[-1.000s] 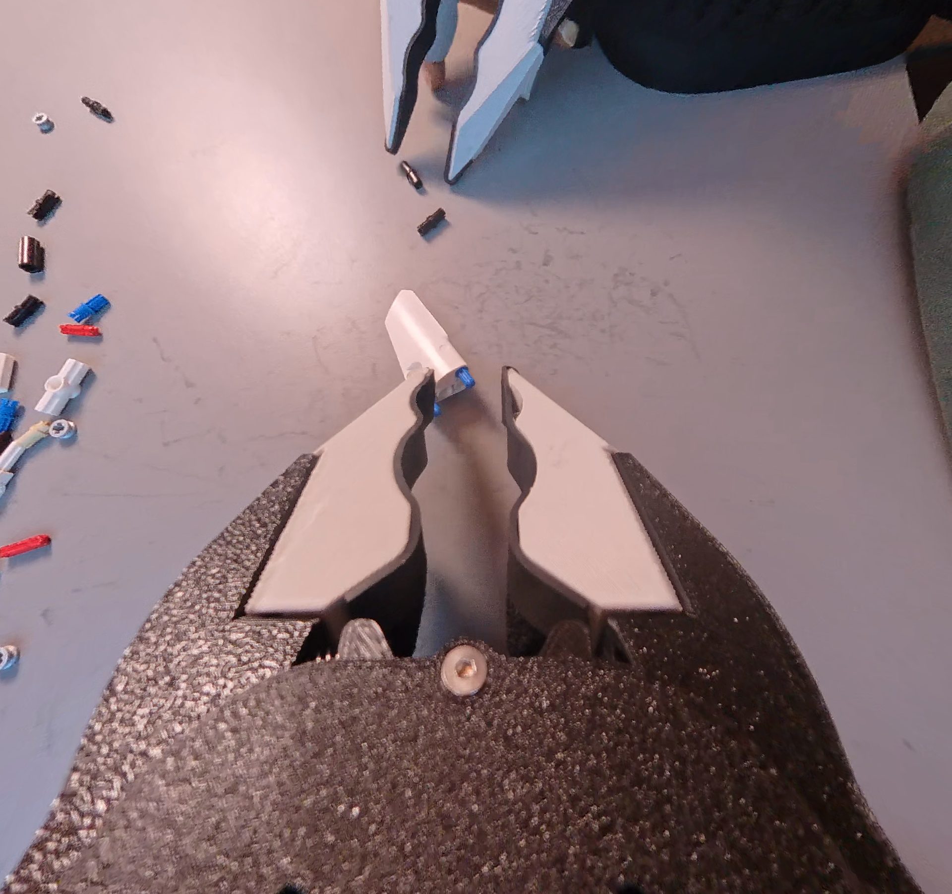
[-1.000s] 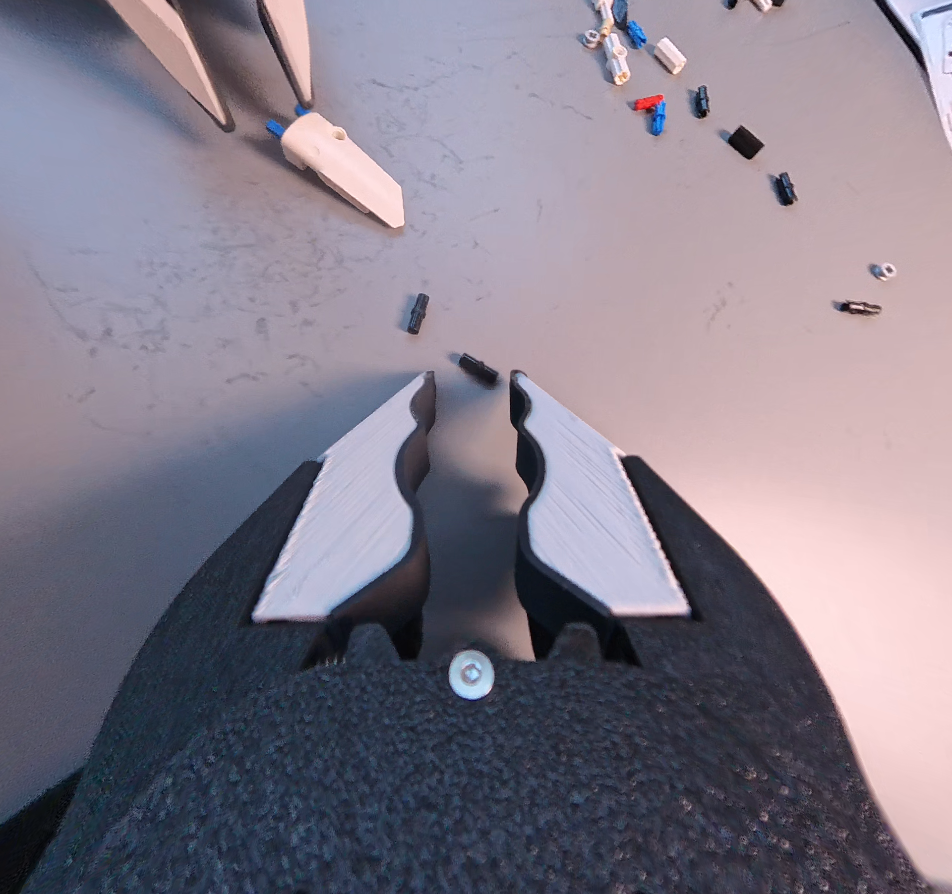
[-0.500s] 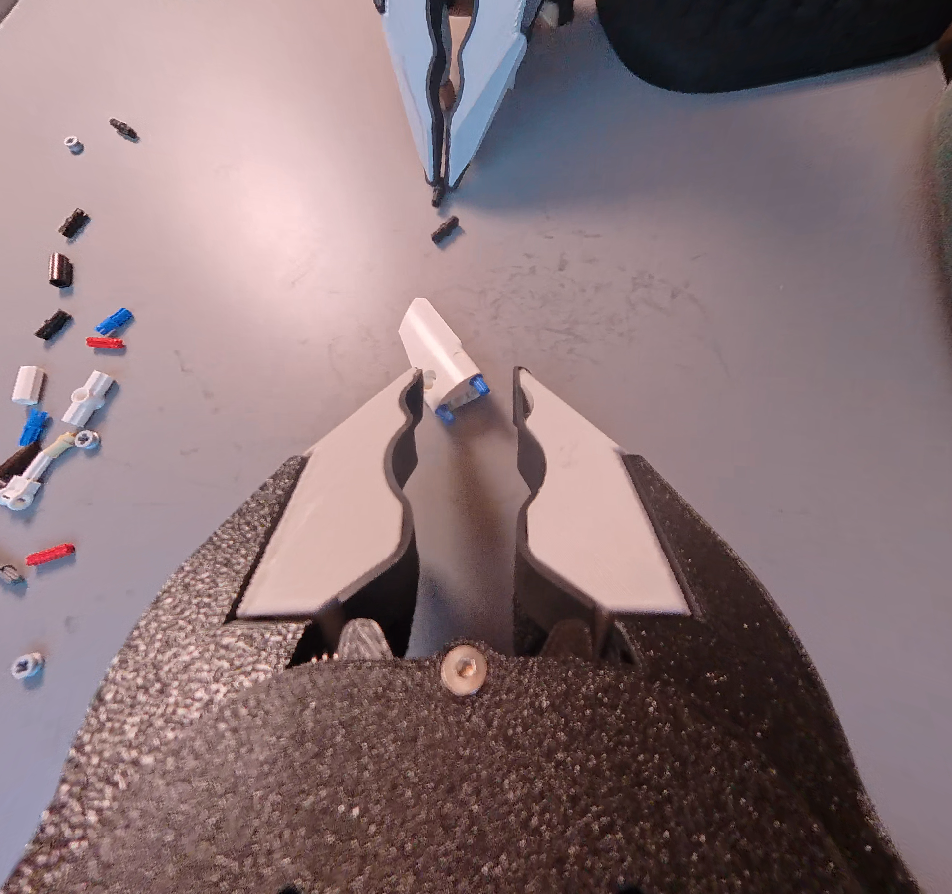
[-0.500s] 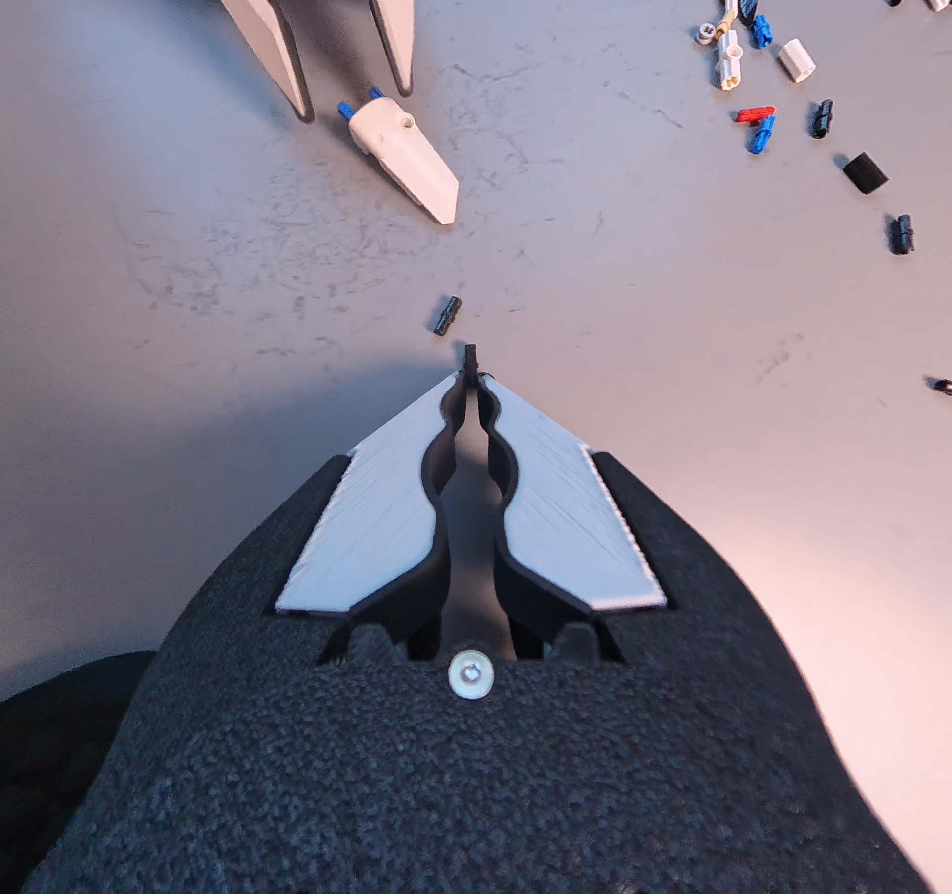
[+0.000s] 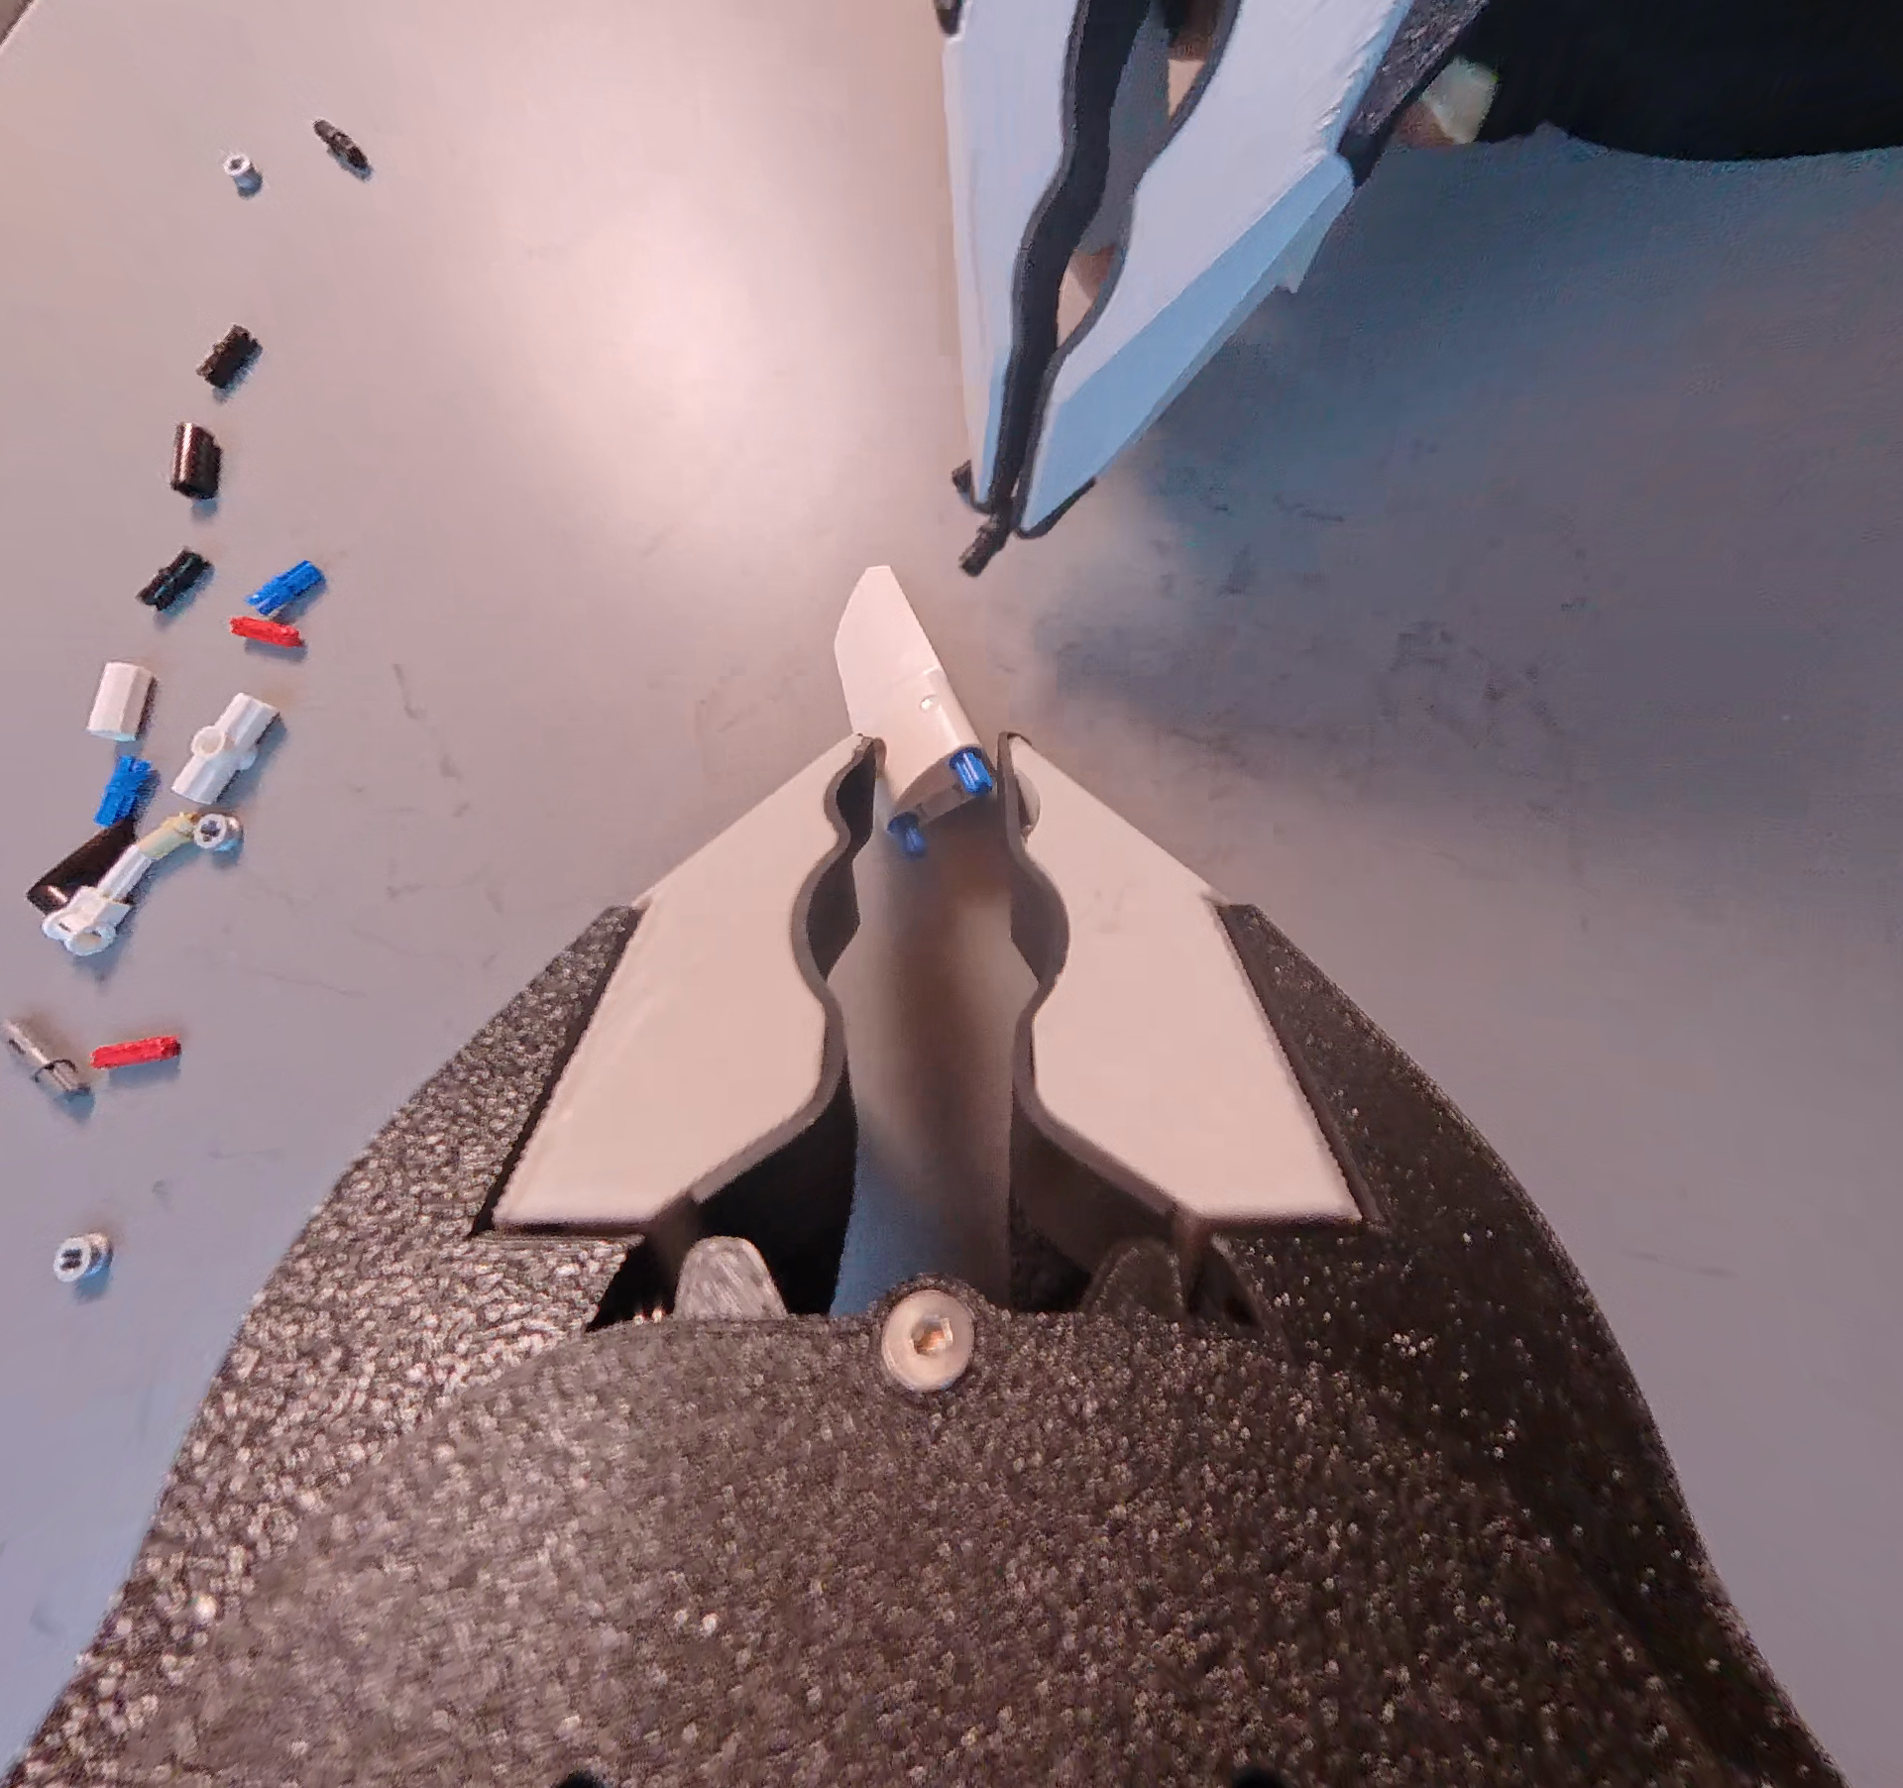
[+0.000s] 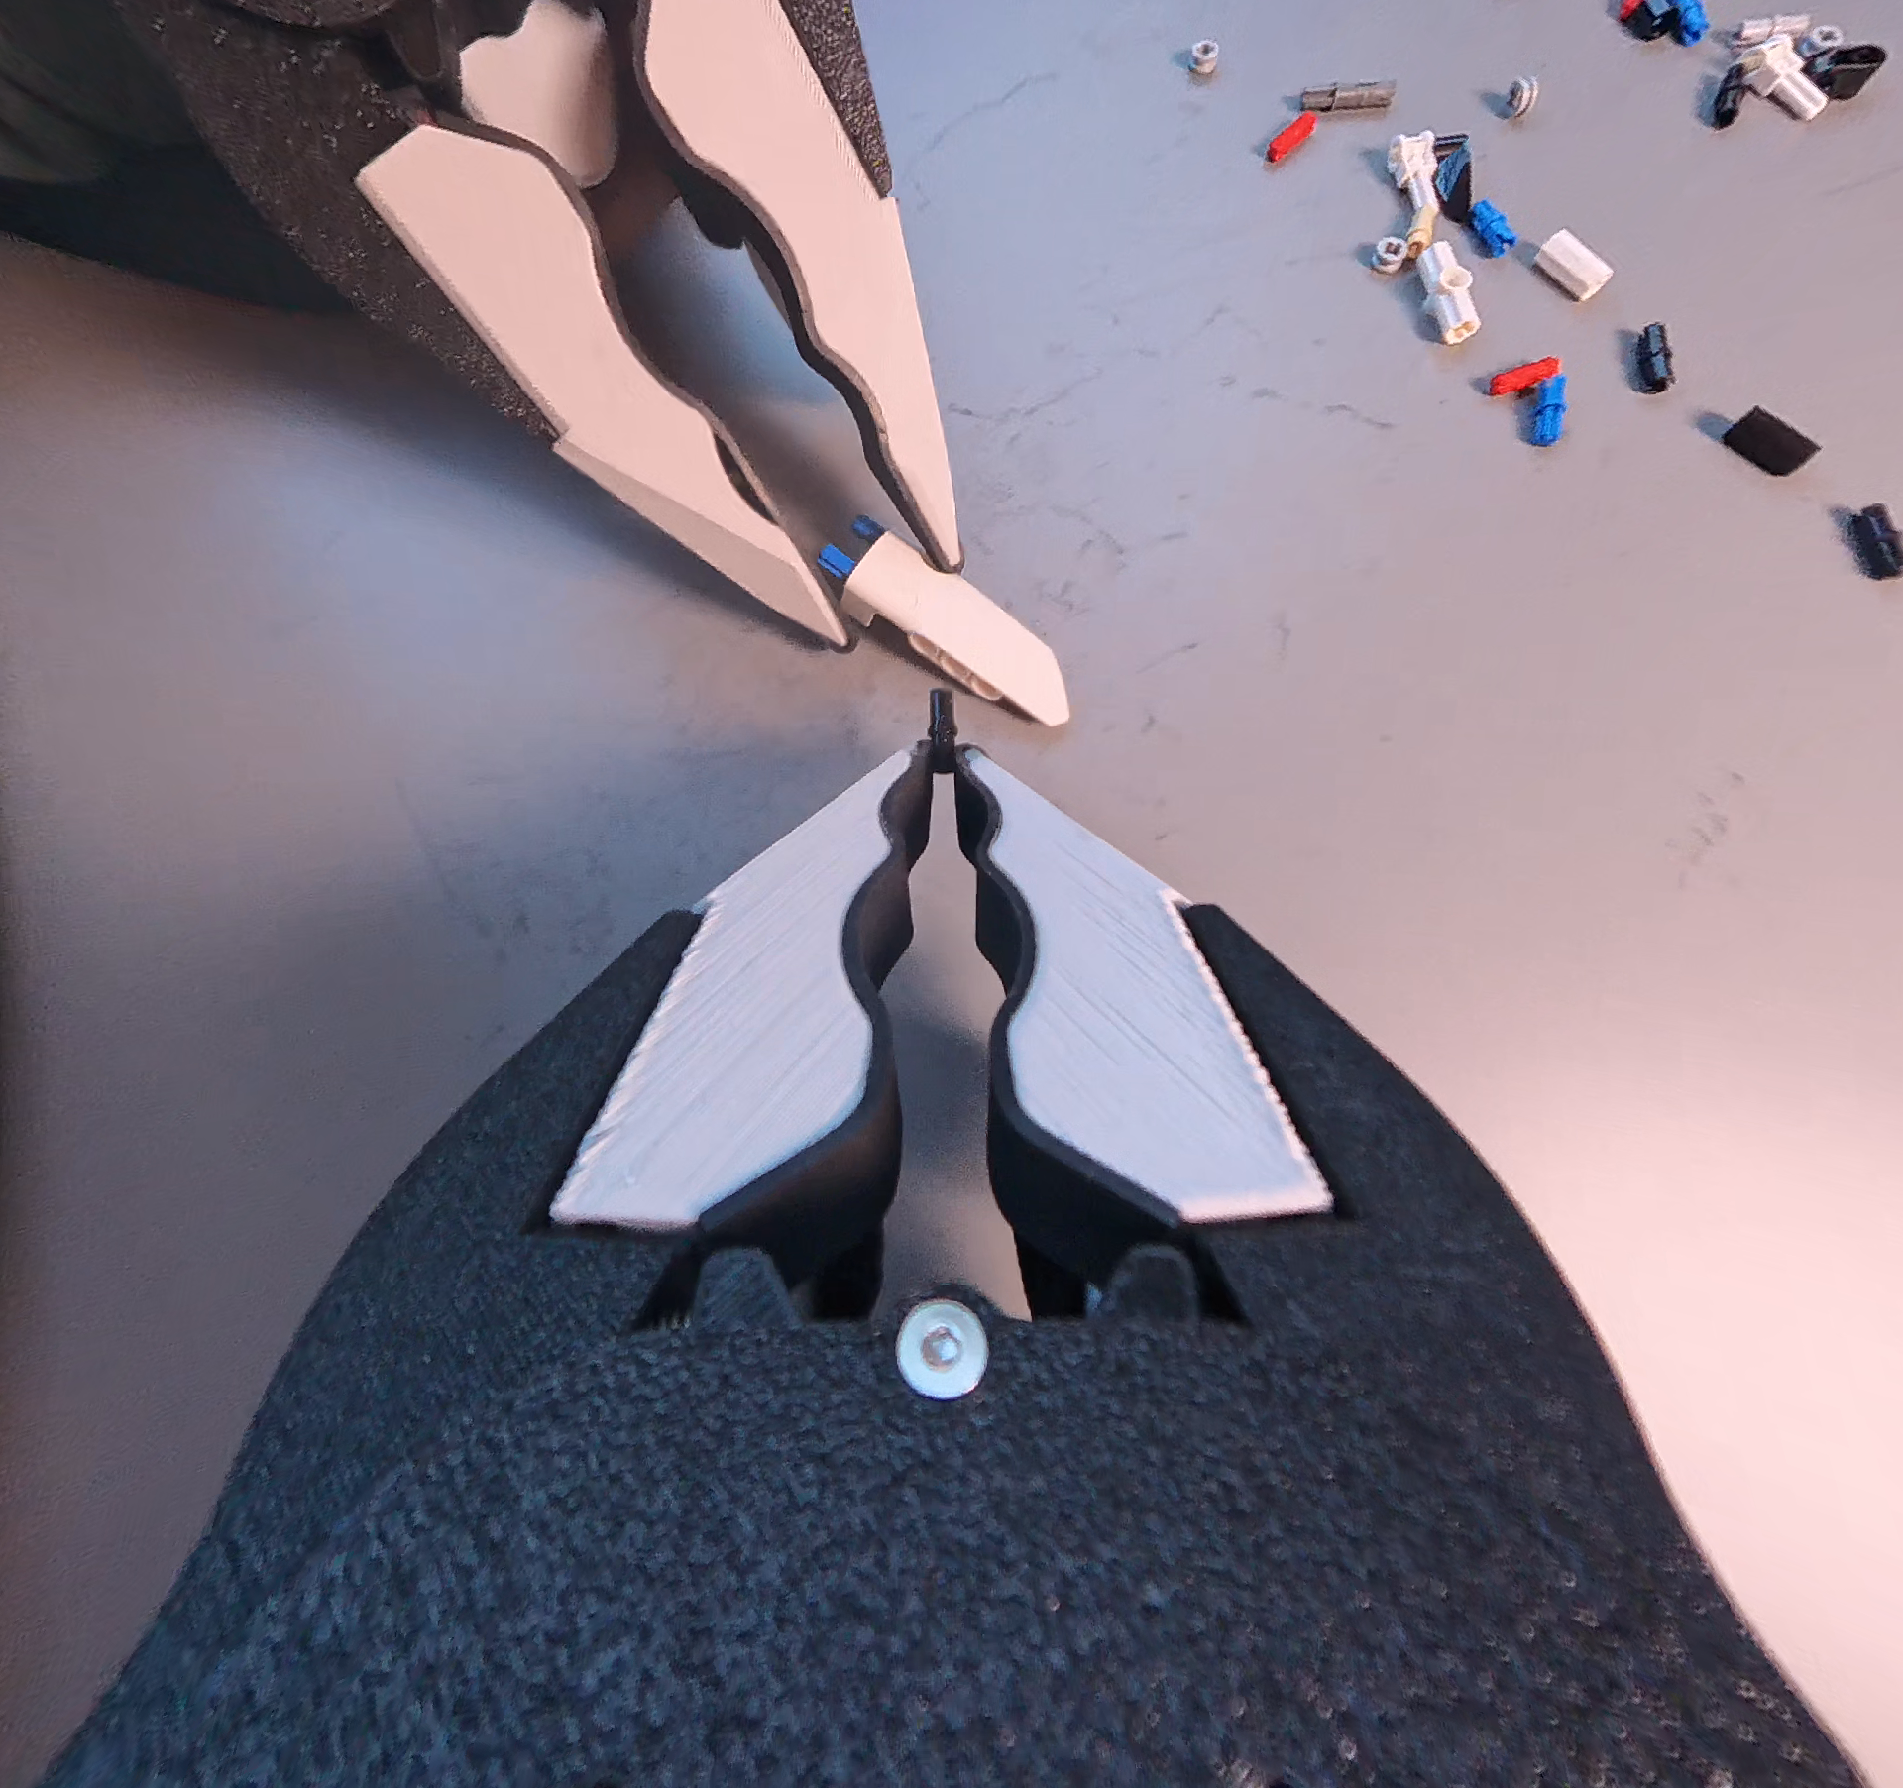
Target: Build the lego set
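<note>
Your right gripper (image 6: pixel 942 755) has its fingers (image 6: pixel 783 977) clenched on a small black pin (image 6: pixel 939 717), which juts forward from between the tips; in the left wrist view the same gripper (image 5: pixel 1014 513) enters from the top with the pin (image 5: pixel 983 544) at its point, lifted above the grey table (image 5: pixel 1545 709). Your left gripper (image 5: pixel 942 760) has its fingers (image 5: pixel 711 997) parted, with the tips set on either side of the white wedge-shaped piece (image 5: pixel 896 688); whether they press on the piece or merely flank it cannot be told. From the right wrist view, the left gripper (image 6: pixel 896 596) reaches in from the upper left, and the white piece (image 6: pixel 958 626) lies between its tips, tapered end pointing toward your right gripper. Two blue pins (image 5: pixel 937 802) project from the blunt end of the piece, toward the left wrist camera. The tip of the black pin stands just beside the underside of the white piece, where round holes show; contact cannot be told. Loose parts (image 5: pixel 175 709) lie scattered on the table to the left of the left gripper: black, blue, red, white and grey pins and connectors, all well apart from the grippers. The same scatter (image 6: pixel 1545 245) appears at the upper right of the right wrist view.
</note>
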Available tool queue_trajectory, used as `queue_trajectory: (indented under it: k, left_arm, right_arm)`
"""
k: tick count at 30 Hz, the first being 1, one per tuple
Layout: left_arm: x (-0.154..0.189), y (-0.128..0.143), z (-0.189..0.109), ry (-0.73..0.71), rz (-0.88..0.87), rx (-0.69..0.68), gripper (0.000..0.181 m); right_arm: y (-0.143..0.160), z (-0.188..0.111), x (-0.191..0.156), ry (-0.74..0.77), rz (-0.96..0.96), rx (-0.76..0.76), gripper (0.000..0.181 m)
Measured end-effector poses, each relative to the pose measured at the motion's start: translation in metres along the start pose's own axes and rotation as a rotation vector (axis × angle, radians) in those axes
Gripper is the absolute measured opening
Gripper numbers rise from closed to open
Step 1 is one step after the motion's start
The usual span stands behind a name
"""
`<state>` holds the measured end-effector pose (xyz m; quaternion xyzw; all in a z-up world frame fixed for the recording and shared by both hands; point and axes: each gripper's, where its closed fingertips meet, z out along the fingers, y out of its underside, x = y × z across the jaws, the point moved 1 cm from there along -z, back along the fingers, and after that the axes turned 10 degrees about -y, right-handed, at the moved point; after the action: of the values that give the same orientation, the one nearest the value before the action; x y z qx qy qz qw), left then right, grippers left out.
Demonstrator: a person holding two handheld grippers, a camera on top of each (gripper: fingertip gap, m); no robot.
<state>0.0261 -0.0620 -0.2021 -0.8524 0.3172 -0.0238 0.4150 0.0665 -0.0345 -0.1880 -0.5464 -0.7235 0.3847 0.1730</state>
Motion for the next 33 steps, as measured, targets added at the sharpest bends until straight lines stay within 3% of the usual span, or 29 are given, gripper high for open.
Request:
queue_trajectory:
  k: [4, 10, 14, 24, 33]
  left_arm:
    - [0.009, -0.012, -0.008, 0.050, -0.007, 0.063, 0.035]
    - [0.024, -0.050, -0.038, 0.344, -0.245, 0.277, 0.018]
    - [0.026, -0.055, -0.047, 0.407, -0.274, 0.316, 0.005]
    - [0.028, -0.074, -0.072, 0.672, -0.496, 0.419, 0.004]
    - [0.031, -0.077, -0.076, 0.828, -0.615, 0.409, 0.004]
  right_arm:
    - [-0.007, 0.000, -0.010, -0.031, -0.048, 0.044, 0.003]
    - [-0.034, -0.013, -0.042, -0.052, -0.266, 0.181, 0.003]
    - [-0.040, -0.021, -0.047, -0.027, -0.332, 0.237, 0.003]
    - [-0.060, -0.042, -0.063, 0.013, -0.492, 0.398, 0.004]
    - [-0.063, -0.042, -0.068, 0.070, -0.581, 0.393, 0.005]
